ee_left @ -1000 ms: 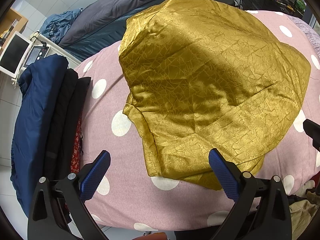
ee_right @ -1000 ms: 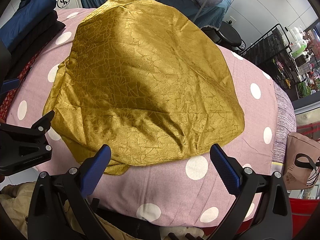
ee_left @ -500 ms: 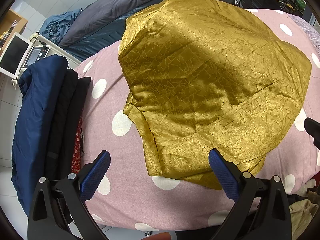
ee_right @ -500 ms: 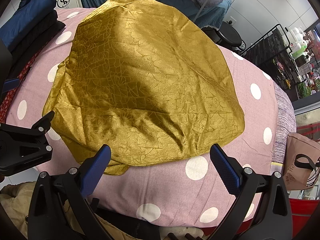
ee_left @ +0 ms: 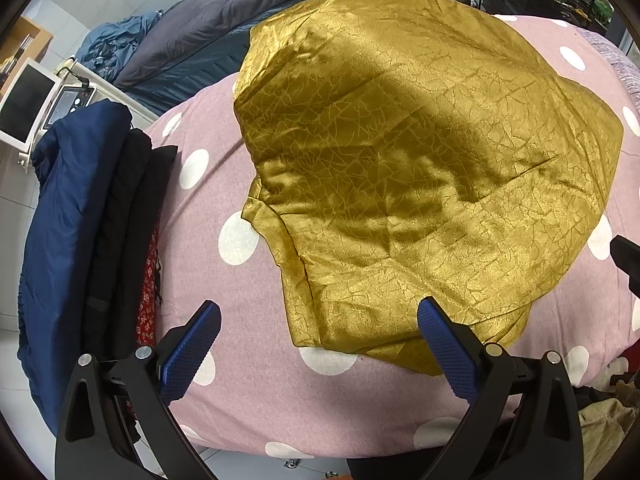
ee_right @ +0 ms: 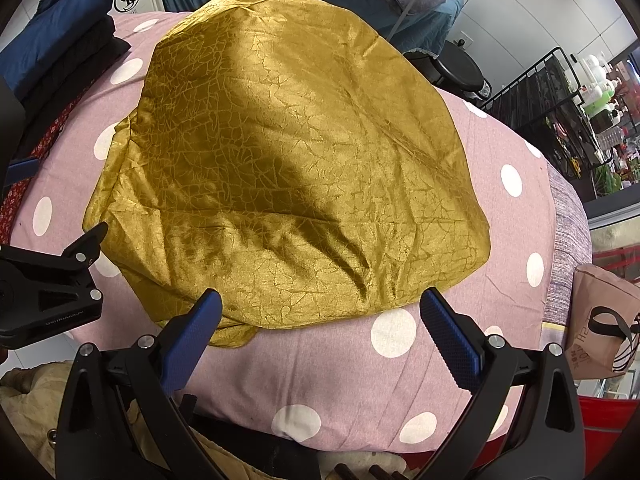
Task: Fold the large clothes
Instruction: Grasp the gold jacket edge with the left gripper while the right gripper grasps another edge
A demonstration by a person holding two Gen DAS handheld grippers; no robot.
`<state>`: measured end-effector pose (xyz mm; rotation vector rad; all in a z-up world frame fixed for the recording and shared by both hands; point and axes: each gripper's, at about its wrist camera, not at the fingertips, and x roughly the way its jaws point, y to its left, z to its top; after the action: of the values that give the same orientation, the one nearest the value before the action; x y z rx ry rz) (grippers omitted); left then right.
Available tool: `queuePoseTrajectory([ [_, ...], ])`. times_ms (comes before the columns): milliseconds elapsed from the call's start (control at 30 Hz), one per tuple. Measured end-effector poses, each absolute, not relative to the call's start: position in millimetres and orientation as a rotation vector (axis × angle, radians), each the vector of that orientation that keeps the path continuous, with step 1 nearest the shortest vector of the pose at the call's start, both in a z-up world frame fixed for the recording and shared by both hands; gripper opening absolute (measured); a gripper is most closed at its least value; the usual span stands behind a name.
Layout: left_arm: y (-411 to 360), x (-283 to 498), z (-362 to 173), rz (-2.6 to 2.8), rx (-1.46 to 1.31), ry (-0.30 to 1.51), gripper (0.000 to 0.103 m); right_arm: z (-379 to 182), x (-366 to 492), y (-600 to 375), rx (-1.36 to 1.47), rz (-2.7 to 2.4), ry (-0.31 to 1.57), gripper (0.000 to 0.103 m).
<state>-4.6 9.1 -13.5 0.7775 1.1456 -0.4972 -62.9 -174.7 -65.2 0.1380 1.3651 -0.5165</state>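
Observation:
A large shiny gold garment (ee_left: pixel 420 160) lies spread, with creases, on a pink surface with white dots (ee_left: pixel 240 280); it also shows in the right wrist view (ee_right: pixel 288 168). My left gripper (ee_left: pixel 320 344) is open and empty, held above the garment's near left corner. My right gripper (ee_right: pixel 320 332) is open and empty, held above the garment's near edge. The left gripper's body shows at the left edge of the right wrist view (ee_right: pixel 44 292).
A stack of folded dark blue, black and red clothes (ee_left: pixel 88 240) lies at the left edge of the surface. A grey-covered bed (ee_left: pixel 224 20) stands behind. A black wire rack (ee_right: pixel 552 92) and a pink paper bag (ee_right: pixel 604 320) are at the right.

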Motion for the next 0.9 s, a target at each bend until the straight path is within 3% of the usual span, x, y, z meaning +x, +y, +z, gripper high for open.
queuePoseTrajectory([
  [500,27,5,-20,-0.539,0.687,1.203,0.097,-67,-67,-159,0.11,-0.518,1.373,0.098],
  [900,73,125,-15,-0.585,0.47,1.067,0.097,-88,-52,-118,0.115,-0.314,1.303,0.098],
])
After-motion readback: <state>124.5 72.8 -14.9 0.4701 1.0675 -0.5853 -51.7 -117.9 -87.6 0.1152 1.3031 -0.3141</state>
